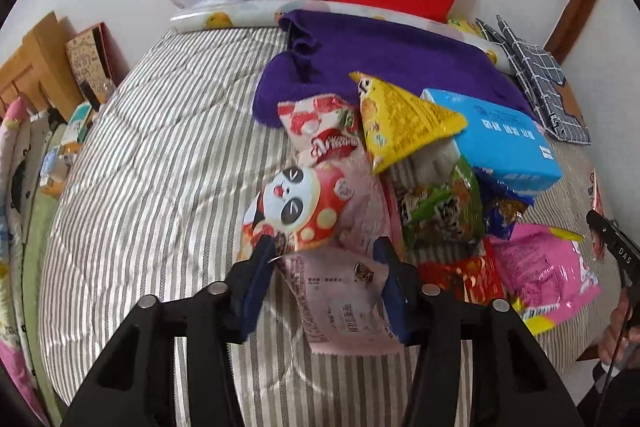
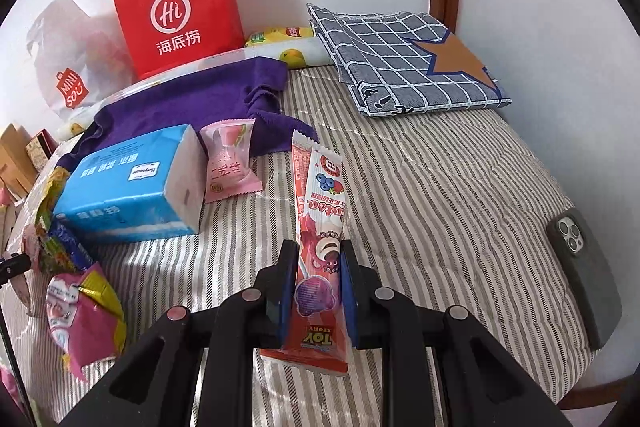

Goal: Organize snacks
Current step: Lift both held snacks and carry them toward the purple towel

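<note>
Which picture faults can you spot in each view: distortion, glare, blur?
Left wrist view: fisheye bends the striped quilt; black vignette at the corners; glare on the pink packet.
Right wrist view: same curved stripes and dark corners; the red paper bag casts a soft shadow on the wall; lolly packet sharp.

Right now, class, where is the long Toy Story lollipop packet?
In the right wrist view, the lollipop packet is clamped in the right gripper, above the striped quilt.

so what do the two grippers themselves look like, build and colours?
Both match. The left gripper and right gripper have matte black angular linkage arms with triangular cut-outs and round silver pivot pins. Each carries two flat blue finger pads. In the left wrist view, the right gripper's black tip bears white "DAS" lettering, with a thin dark cable below it. No sleeves visible.
</note>
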### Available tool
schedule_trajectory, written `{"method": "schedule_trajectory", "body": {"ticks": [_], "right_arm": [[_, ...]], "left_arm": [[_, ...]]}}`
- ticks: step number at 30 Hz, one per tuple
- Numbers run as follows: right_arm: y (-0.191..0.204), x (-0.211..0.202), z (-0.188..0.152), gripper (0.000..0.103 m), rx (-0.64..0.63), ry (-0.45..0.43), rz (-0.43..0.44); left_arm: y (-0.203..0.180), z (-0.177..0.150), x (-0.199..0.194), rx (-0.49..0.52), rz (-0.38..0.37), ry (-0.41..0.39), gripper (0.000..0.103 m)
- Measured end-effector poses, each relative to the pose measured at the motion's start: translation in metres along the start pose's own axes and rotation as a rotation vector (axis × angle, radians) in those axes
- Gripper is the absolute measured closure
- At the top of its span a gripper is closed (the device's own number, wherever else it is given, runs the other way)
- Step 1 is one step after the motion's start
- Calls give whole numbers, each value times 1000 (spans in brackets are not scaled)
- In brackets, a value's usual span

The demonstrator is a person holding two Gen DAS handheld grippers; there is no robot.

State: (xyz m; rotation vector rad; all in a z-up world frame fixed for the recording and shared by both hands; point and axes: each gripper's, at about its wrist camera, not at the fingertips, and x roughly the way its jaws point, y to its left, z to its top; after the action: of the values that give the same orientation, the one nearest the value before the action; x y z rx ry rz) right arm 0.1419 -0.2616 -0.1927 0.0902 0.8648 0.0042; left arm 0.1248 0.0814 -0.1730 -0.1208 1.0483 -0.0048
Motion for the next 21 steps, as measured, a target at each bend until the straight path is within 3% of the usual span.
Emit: {"method": "schedule_trajectory", "body": {"ticks": [2,3,15,16,18,19,21], "right_arm": [[0,-4,-1,83,1,-4,4],[0,-6,-2,83,1,-6,5],[-1,-24,-13,83,0,-23,7],[-1,-26,-14,83,0,-25,8],[-2,-30,-16,83,-1,-28,7],[-2,-33,-17,83,-4,-29,8],[-2,-37,-18,83,-9,-32,9]], "left_arm": [[0,-5,-2,3,15,3,32],[0,-8,-2,3,20,12,29],[-6,-24,17,-39,-33,64,28],[-9,-25,18,-32,-23,53,31],[-16,-25,20,-5,15,43,45],[-20,-25,21,22,60,35,60],[-26,-25,20,56,88,24,63]]}}
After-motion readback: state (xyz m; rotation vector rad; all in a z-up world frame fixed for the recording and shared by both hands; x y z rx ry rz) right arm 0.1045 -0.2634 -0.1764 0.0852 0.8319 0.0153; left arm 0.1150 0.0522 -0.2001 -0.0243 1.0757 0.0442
